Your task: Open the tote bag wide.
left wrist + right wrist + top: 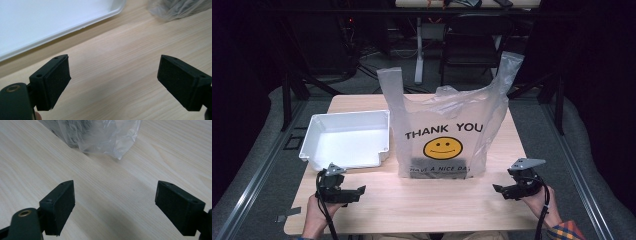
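Note:
A clear plastic bag (447,125) printed "THANK YOU" with a yellow smiley stands upright in the middle of the wooden table (422,205), its handles raised. To its left sits a white tray (347,137). My left gripper (358,191) rests low at the table's front left, just in front of the tray, open with nothing between its jaws. At the front right my right gripper (498,189) is open too, and points toward the bag. The left gripper view has the tray's rim (50,37) and a bag corner (175,10). The bag's bottom corner (100,137) lies ahead of the right gripper (115,202).
A dark chair (472,45) and a white table leg (418,55) stand beyond the table's far edge. Black frame posts (287,95) flank the table on both sides. Bare wood lies between the two grippers along the front edge.

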